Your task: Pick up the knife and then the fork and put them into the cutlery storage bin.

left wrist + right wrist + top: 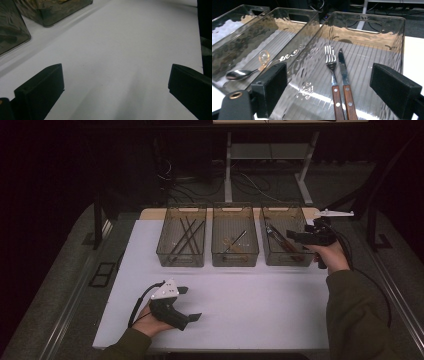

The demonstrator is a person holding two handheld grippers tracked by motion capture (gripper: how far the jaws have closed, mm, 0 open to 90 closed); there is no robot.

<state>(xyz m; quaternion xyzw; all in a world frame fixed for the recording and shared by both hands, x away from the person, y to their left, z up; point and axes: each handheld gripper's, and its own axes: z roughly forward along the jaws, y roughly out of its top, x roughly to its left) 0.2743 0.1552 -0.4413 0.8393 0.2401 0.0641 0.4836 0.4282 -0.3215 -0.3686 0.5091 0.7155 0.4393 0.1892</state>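
Right hand-held gripper (pixel 295 236) hovers over the right bin (pixel 265 251), jaws wide, empty; fork (pixel 331 72) and knife (pixel 343 75) lie directly below, handles toward it; left hand-held gripper (pixel 192 304) rests well apart on the table (pixel 260 305), open

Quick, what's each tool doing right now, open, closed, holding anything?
Left tool: open, holding nothing, low over the white table.
Right tool: open, holding nothing, above the bin where the fork and knife lie.
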